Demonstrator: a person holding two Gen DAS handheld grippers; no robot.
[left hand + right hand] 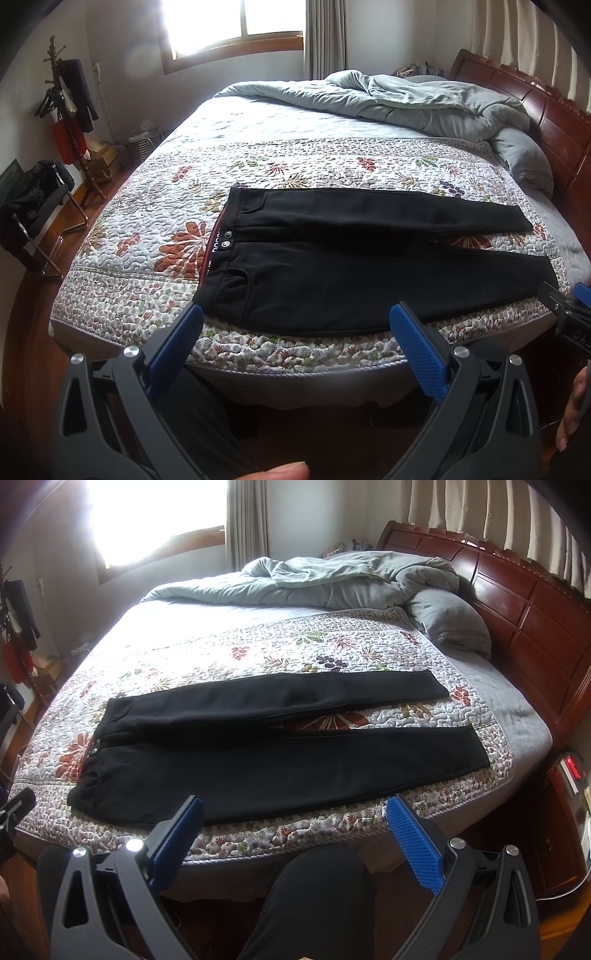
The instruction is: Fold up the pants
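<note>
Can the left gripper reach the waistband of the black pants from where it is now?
Probably yes. The left gripper is open above the bed edge, the waistband lies just ahead to its left, and nothing lies between them.

Left hand-held gripper [295, 314] is held off the near edge of the bed [258, 354], jaws spread wide, blue pads [417, 347] bare with nothing between them; a fingertip [284, 472] shows at the bottom of its view. Right hand-held gripper [294, 806] sits just beside it at the same near edge, jaws equally wide, gripping nothing, tip visible at the right rim of the left view with a hand [572, 410] below it. A dark-clad leg [314, 897] stands against the bed's near side, between the right gripper's fingers in its view.
</note>
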